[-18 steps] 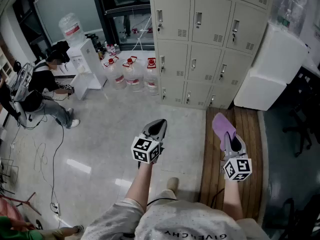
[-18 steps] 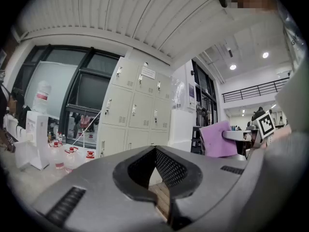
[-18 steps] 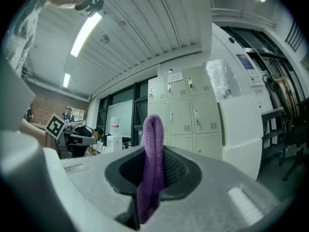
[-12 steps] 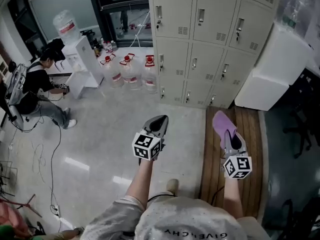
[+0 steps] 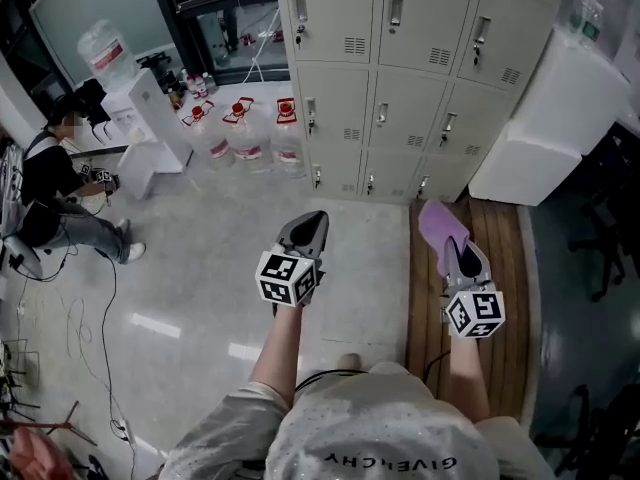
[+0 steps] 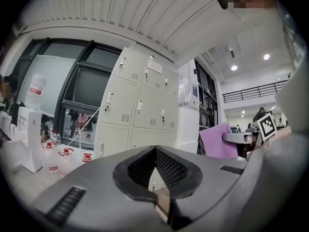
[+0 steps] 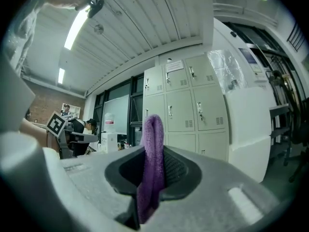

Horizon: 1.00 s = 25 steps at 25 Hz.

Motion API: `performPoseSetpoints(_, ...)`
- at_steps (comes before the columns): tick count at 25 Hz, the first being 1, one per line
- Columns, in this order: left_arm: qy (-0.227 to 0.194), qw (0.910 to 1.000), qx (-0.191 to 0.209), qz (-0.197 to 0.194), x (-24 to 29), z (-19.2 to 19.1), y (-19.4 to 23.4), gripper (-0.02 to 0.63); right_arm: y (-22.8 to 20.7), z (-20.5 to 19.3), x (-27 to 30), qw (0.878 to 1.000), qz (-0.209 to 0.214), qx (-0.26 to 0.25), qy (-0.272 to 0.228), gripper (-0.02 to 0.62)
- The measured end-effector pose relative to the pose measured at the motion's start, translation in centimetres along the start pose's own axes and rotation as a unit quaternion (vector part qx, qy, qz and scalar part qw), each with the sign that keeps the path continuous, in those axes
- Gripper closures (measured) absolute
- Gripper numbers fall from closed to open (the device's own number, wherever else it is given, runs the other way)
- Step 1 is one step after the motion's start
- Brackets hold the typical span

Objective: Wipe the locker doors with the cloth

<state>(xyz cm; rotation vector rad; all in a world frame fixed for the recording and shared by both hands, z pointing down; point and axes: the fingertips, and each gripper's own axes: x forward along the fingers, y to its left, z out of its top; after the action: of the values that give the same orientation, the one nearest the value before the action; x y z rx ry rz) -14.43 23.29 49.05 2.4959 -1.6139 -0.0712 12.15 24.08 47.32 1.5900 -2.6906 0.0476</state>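
The right gripper (image 7: 152, 177) is clamped on a purple cloth (image 7: 153, 144); a fold of it stands up between the jaws and pokes out past their tips. In the head view the cloth sticks forward from that gripper, above a strip of wooden floor (image 5: 502, 268) and pointing toward the lockers (image 5: 400, 78), well short of touching them. The left gripper (image 5: 304, 232) is held level beside it, a little further left over the pale tiled floor (image 5: 190, 268). Its own view shows the two jaws pressed together at the tips with nothing between them. The lockers are a cream block of doors in rows, all closed, each with a small handle and a vent. A tall white cabinet (image 5: 545, 133) stands against their right side. To the left of the lockers several water bottles (image 5: 245, 138) with red caps sit on the floor, next to a white water dispenser (image 5: 140, 118) with a big bottle on top. A person (image 5: 50, 193) crouches at the far left, near cables (image 5: 95, 308) trailing across the floor
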Motion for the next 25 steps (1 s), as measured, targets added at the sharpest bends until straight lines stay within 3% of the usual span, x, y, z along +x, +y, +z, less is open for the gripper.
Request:
performPoseSetpoints(9,0.007,1.0000,-0.005,-0.002,5.3,-0.8,1.4,0.607,-4.0,-1.5,4.3,1.000,-0.011,0.020,0.001,0.545)
performPoseSetpoints(25,0.016,0.9998,-0.001,0.006,22.8,1.4,6.7,0.607,-13.4,-1.7,21.9,0.999,0.027,0.046,-0.001,0.545)
